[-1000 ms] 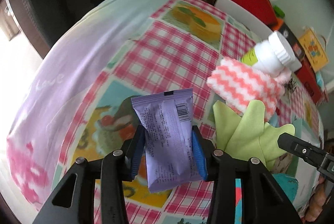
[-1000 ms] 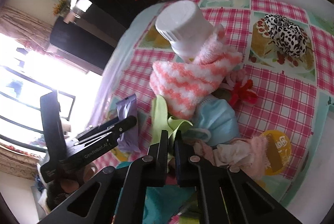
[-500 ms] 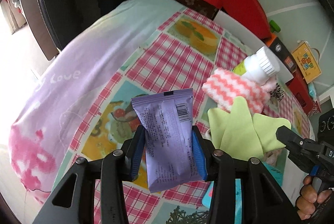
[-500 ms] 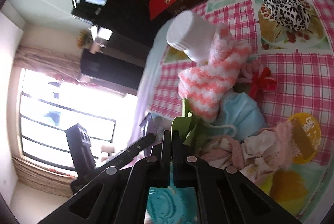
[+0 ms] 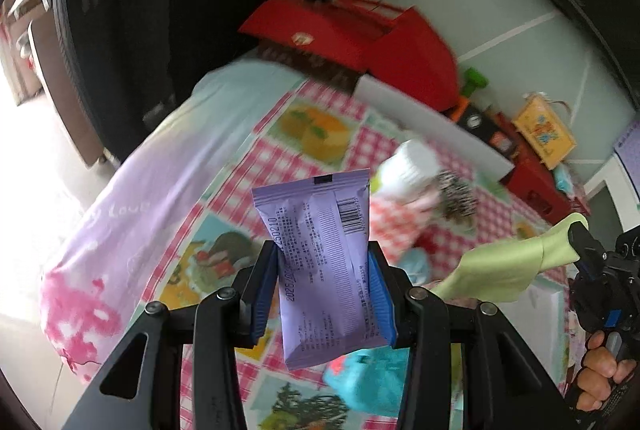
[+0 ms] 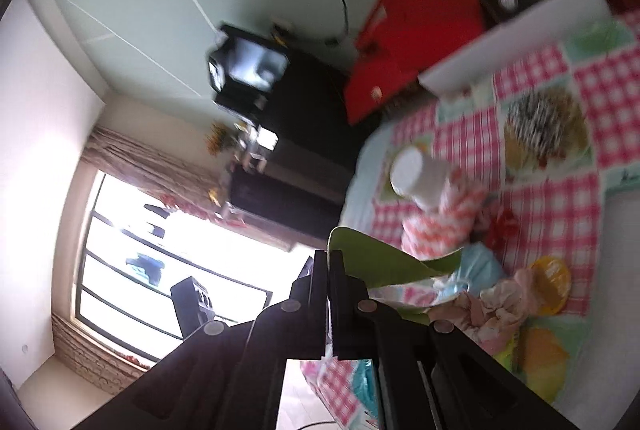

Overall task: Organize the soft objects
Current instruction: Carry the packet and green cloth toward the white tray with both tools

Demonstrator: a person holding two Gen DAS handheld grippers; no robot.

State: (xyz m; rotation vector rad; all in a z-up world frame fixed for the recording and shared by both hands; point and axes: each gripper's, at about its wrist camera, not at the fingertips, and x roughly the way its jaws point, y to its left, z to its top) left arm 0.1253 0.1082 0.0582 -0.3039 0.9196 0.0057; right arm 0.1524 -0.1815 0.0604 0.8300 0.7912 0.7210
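Above the pink checked table (image 5: 404, 149), our left tongs (image 5: 326, 292) grip a flat purple snack packet (image 5: 324, 262). Our right tongs (image 6: 329, 262) pinch a light green cloth (image 6: 384, 264).

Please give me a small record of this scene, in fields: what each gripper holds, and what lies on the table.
left gripper: shut on purple packet, held upright above the table
right gripper: shut on green cloth, lifted off the table
table: pink checked cover with food pictures
on table: white bottle lying on striped sock; spotted scrunchie; blue mask; yellow lid; pale pink cloth
image quality: both views blurred
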